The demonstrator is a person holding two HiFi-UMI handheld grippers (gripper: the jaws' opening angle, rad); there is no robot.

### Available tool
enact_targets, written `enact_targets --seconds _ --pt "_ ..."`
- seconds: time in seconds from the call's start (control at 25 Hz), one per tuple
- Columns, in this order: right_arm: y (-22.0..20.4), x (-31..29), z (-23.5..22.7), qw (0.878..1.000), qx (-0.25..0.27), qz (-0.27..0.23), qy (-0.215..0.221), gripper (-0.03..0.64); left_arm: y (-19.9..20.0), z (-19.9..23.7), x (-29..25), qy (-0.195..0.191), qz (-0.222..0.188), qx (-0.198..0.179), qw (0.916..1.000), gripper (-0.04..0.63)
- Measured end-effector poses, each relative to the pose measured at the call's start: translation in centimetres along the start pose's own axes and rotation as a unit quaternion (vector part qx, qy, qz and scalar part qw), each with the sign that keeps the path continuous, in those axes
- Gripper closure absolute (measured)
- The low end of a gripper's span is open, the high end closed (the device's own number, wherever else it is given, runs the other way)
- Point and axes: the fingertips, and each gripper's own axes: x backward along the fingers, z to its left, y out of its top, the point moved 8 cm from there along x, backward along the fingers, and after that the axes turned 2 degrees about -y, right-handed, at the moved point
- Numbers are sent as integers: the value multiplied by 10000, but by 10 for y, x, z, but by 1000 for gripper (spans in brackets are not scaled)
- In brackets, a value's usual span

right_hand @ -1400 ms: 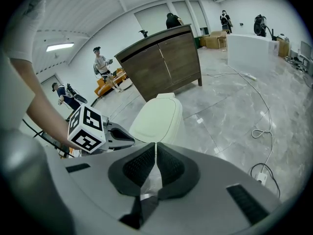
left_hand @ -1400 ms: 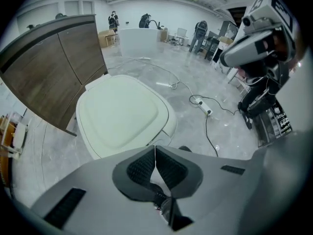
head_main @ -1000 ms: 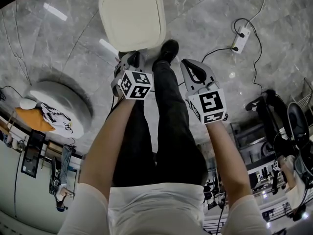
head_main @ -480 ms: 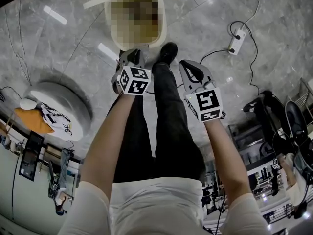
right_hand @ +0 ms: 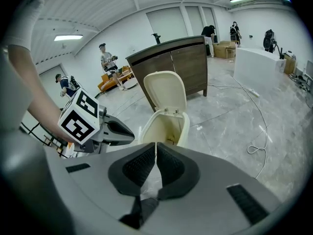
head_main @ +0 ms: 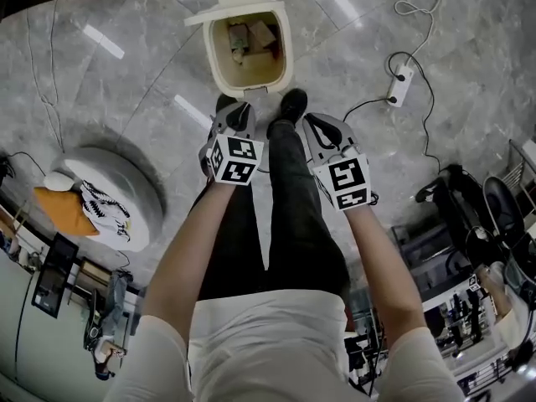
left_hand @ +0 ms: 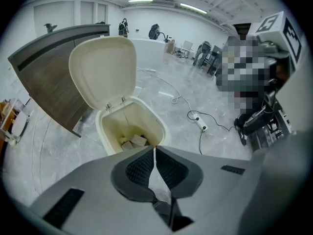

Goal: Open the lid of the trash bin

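Note:
A cream trash bin point(head_main: 286, 47) stands on the grey floor ahead of the person's feet. Its lid point(head_main: 235, 6) is swung up and back, so scraps show inside. The left gripper view shows the bin point(left_hand: 103, 131) with its lid point(left_hand: 102, 70) upright; the right gripper view shows the bin point(right_hand: 181, 126) and lid point(right_hand: 165, 93) too. A black shoe point(head_main: 291, 105) rests at the bin's base. My left gripper point(head_main: 237, 109) and right gripper point(head_main: 322, 123) hover short of the bin, apart from it. Both are shut with nothing held, as seen at the left gripper point(left_hand: 154, 149) and the right gripper point(right_hand: 156, 145).
A white power strip point(head_main: 400, 85) with cables lies on the floor to the right. A round white counter point(head_main: 109, 191) sits at left, a dark wooden counter point(left_hand: 49, 67) behind the bin. Chairs and gear point(head_main: 481, 199) crowd the right side. People stand far off point(right_hand: 108, 62).
The bin's lid has swung from lying closed to standing upright, exposing the inside. Both grippers stay shut and have shifted only slightly.

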Motion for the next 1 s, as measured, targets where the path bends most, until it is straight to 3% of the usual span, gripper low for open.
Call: enact_targets --seconds 0.4,0.72,1.0 --pt "37 38 30 9995 256 -186 4 583 18 8 78 75 -342 28 9994 577" --pt "62 75 50 9987 365 -337 -79 584 50 14 156 227 -1109 69 9935 577" --pt "90 118 67 9965 759 -345 -73 584 66 9 218 -188 -1409 149 9897 577"
